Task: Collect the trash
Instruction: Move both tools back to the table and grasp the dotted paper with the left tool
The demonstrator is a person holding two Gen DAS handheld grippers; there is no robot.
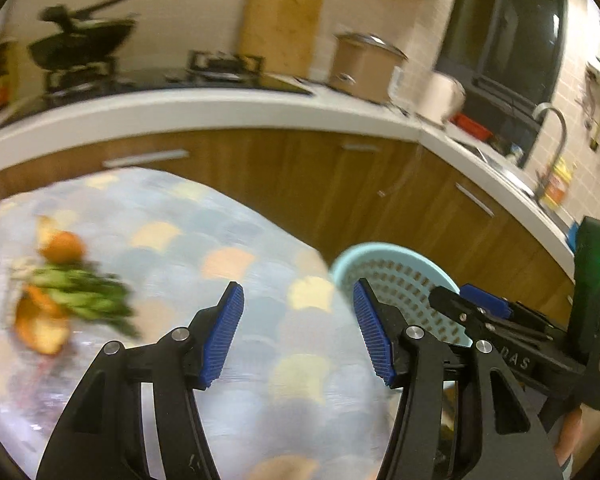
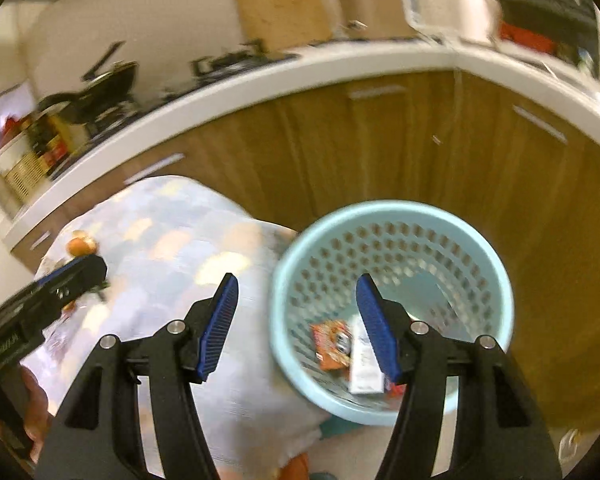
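Note:
My left gripper (image 1: 298, 332) is open and empty above the table's patterned cloth (image 1: 220, 240). A blurred pile of orange peels and green vegetable scraps (image 1: 68, 296) lies on the cloth to its left. Beside the table stands a light blue perforated basket (image 2: 380, 208), and my right gripper (image 2: 296, 328) hangs open and empty over its left rim. An orange-red packet (image 2: 332, 344) and a white box (image 2: 364, 364) lie in the bottom of the basket. In the left wrist view the basket (image 1: 364, 248) is partly hidden behind my right gripper (image 1: 456, 298). In the right wrist view my left gripper (image 2: 88, 276) enters from the left, near an orange peel (image 2: 82, 245).
A white counter (image 1: 220, 108) over wooden cabinets (image 2: 380, 140) runs behind the table and basket. On it are a stove with a black pan (image 1: 80, 44), a cutting board (image 1: 280, 20), a pot (image 1: 364, 64) and a sink faucet (image 1: 552, 128). A hand (image 2: 32, 400) holds the left gripper.

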